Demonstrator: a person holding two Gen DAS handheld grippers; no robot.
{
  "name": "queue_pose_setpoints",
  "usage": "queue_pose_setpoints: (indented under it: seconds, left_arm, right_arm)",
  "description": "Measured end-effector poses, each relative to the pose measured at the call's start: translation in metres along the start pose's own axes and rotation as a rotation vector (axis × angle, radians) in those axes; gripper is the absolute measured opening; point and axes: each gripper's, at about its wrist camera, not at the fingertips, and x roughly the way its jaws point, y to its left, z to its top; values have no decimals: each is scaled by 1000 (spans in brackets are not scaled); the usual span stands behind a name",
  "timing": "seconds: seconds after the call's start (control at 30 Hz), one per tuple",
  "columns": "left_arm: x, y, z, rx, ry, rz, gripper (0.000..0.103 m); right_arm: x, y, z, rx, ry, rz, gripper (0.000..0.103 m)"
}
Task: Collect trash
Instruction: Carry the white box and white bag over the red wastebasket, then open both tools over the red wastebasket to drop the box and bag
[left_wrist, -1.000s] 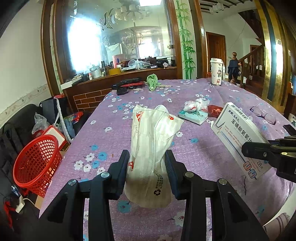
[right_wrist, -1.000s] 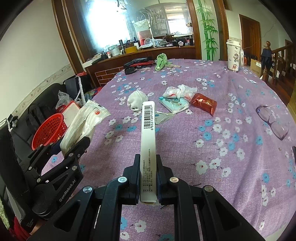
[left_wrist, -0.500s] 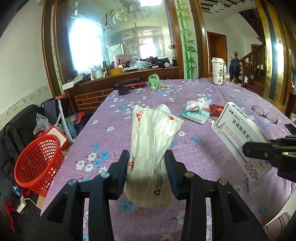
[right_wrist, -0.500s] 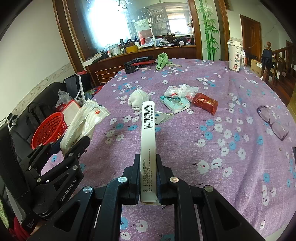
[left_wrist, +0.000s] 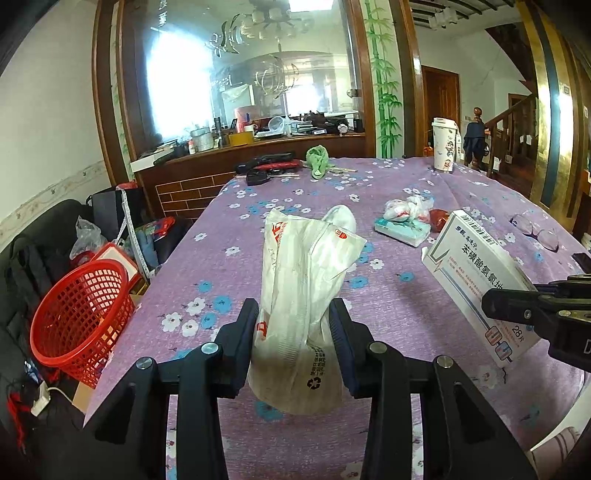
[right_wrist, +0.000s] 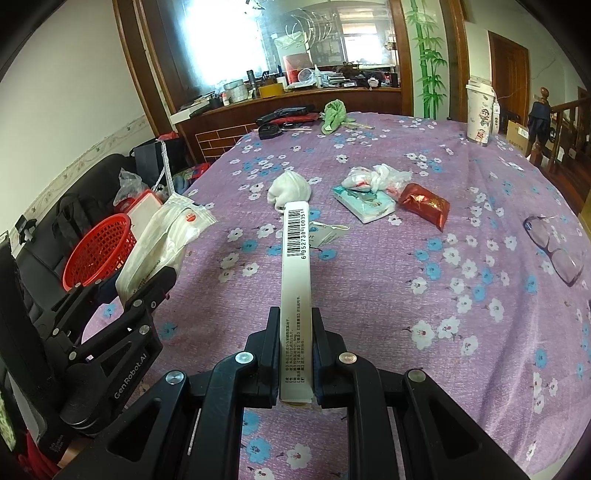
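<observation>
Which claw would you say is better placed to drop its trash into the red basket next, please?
Left, probably: the left claw holding the white bag is nearest the red basket; the right claw grips the box farther away.

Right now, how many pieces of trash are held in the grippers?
2. The left gripper clamps a white plastic bag; the right gripper clamps a white medicine box on edge. More trash lies loose on the table.

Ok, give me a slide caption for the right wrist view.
Right gripper clamps a white box over the purple tablecloth; wrappers remain.
</observation>
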Motion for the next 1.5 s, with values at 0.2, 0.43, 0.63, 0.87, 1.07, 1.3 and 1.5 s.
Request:
queue_pose_setpoints:
  seconds: [0.2,0.43,0.63,0.87,1.07,1.3,1.5]
  left_arm:
    - [0,13,0,-28,-5,11,38]
    - [-7,45,6,-87,-21,22,38]
    - [-21,97,15,-166,-57,101,38]
    - [-29,162,14,-244,-63,222,38]
    - [-32,211,4,-303,-35,280,38]
    - [-26,260,-11,-354,29,310,39]
    - [-4,290,-19,-401,94,299,39]
  right_arm:
    - [7,10,4,-22,14,3,14]
    - [19,29,20,-50,41,44,14]
    - [26,61,39,-97,47,110,14]
    - [49,116,57,-169,114,232,14]
    - [65,166,73,-229,134,305,14]
    - [91,217,93,-251,180,392,14]
    - [119,262,105,-267,215,449,15]
